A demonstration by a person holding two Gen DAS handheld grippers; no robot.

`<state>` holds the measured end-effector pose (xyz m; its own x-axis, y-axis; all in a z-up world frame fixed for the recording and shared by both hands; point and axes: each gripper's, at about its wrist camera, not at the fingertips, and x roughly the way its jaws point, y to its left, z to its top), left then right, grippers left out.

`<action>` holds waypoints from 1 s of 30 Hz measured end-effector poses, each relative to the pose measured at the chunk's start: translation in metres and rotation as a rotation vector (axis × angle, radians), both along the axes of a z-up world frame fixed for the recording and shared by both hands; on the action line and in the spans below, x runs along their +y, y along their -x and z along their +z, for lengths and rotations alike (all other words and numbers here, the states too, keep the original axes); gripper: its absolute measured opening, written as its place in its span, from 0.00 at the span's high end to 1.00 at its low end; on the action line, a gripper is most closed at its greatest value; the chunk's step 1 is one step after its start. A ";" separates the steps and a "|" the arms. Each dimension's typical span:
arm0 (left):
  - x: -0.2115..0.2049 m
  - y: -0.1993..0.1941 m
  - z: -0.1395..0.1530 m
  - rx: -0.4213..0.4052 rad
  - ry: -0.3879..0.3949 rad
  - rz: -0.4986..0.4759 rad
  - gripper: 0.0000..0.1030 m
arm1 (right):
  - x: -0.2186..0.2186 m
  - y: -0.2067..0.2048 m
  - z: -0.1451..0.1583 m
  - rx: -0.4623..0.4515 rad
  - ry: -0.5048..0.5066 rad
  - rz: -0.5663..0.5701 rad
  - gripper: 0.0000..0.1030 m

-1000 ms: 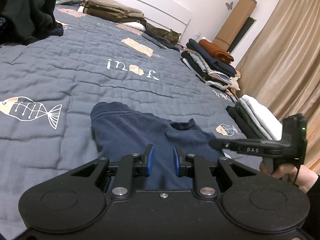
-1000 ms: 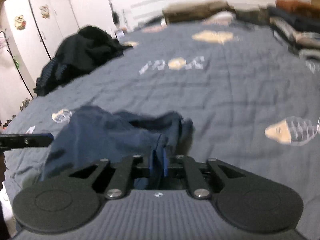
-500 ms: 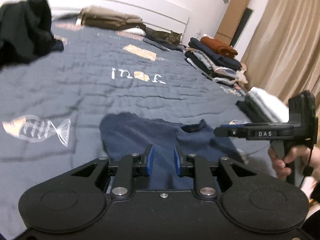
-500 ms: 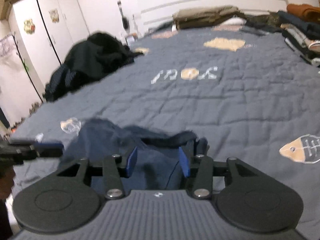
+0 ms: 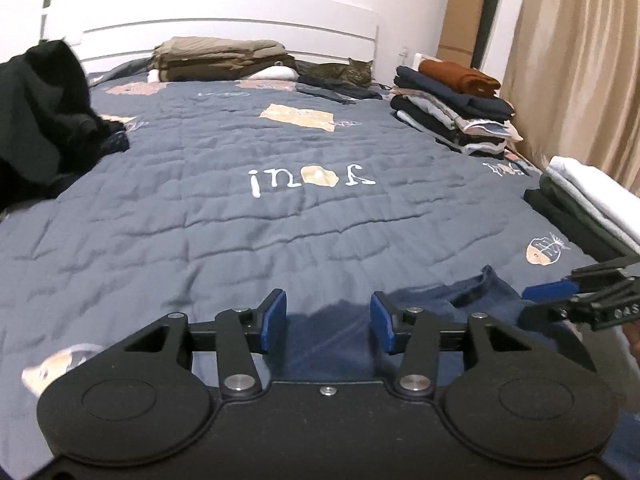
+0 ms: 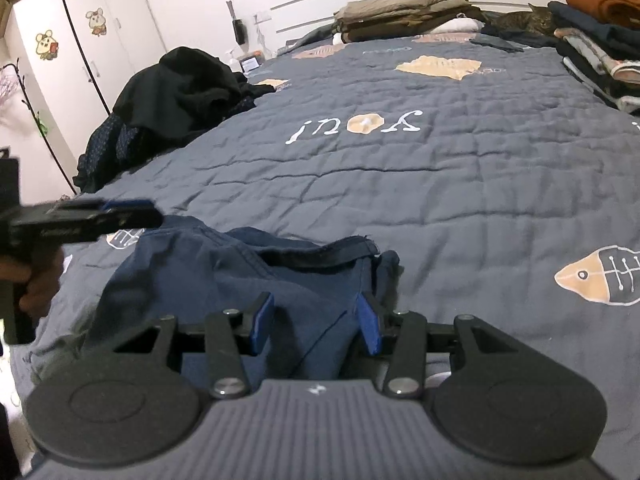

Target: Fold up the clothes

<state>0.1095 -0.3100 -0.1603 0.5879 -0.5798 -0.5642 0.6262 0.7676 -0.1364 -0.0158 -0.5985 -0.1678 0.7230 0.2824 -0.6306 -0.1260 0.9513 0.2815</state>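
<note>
Left wrist view. Left claw low over the near edge of the bed, jaws parting, blue pads clear of any cloth; nothing gripped. Navy garment flat on the grey quilt just ahead of and to the right of the pads, collar opening facing away. Right claw entering from the right edge, level over the garment's far side; its grip not readable from here. Along the right of the bed, a tall pile of folded clothes and, nearer, a second pile topped in white. At the headboard, folded tan bedding and a tabby cat lying beside it. Heap of dark unfolded clothes at far left.

Right wrist view. Right claw held partly open, pads on either side of a raised fold of the navy garment, apparently not pressing it, though the cloth hides the lower pad edges. Garment rumpled, dark collar band lying across its far edge, near the foot of the quilt. Left claw blurred at the left edge, over the garment's left corner, carried by a hand. Dark clothes heap beyond; white wardrobe with stickers behind it.
</note>
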 end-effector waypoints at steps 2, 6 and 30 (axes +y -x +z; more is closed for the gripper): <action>-0.007 -0.007 -0.004 0.003 -0.014 -0.022 0.55 | -0.001 -0.001 -0.001 0.002 -0.008 -0.002 0.56; -0.014 -0.016 -0.017 0.047 -0.039 -0.046 0.56 | -0.002 -0.001 -0.002 0.010 -0.018 -0.017 0.62; 0.004 -0.030 -0.017 0.086 0.060 0.068 0.86 | -0.017 -0.004 -0.010 -0.013 -0.064 -0.077 0.88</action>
<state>0.1395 -0.3064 -0.1776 0.5778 -0.5748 -0.5794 0.5571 0.7966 -0.2347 -0.0119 -0.6159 -0.1774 0.7519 0.2648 -0.6037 -0.0568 0.9384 0.3408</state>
